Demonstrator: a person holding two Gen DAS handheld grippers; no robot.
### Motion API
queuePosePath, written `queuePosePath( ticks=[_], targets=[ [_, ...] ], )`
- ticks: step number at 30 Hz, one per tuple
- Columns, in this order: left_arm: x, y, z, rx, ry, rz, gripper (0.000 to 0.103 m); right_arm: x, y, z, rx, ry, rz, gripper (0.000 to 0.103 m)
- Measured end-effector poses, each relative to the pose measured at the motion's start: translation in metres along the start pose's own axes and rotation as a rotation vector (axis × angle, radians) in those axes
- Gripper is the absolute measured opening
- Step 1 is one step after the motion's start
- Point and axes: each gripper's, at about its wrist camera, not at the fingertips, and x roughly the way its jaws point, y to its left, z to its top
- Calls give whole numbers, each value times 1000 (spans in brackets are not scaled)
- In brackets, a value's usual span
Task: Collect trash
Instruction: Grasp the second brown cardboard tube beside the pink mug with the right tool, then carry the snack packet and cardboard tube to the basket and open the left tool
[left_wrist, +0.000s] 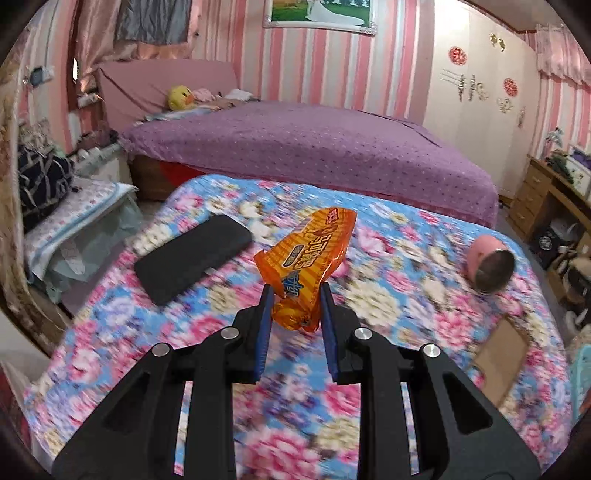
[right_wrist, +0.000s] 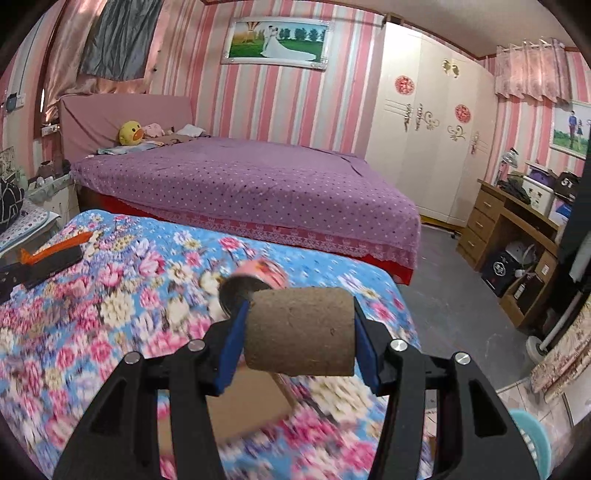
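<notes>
My left gripper is shut on the lower end of an orange snack wrapper, which sticks up and away above the floral-covered table. My right gripper is shut on a brown cardboard tube, held crosswise between the blue pads above the same table. The wrapper also shows edge-on at the far left of the right wrist view. A pink cup lies on its side on the cloth, and it sits just behind the tube in the right wrist view.
A black flat case lies left of the wrapper. A flat cardboard piece rests near the table's right side. A purple bed stands behind, a wooden desk to the right, and a pale blue round plastic thing on the floor.
</notes>
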Motion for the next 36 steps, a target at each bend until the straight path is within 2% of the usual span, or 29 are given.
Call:
queuePosePath(
  ticks=[11, 20, 24, 30, 36],
  targets=[
    [-13, -44, -19, 69, -5, -34, 23, -52, -52, -54, 57, 12, -54, 53],
    [-31, -73, -34, 116, -43, -75, 23, -65, -84, -82, 133, -13, -43, 53],
    [-41, -94, -43, 137, -53, -126, 23, -75, -101, -90, 143, -23, -53, 53],
    [-54, -141, -57, 165, -68, -177, 23, -86, -149, -105, 202, -25, -101, 53],
    [-72, -216, -79, 263, -97, -238, 23, -87, -193, -118, 241, 1, -168, 53]
  ],
)
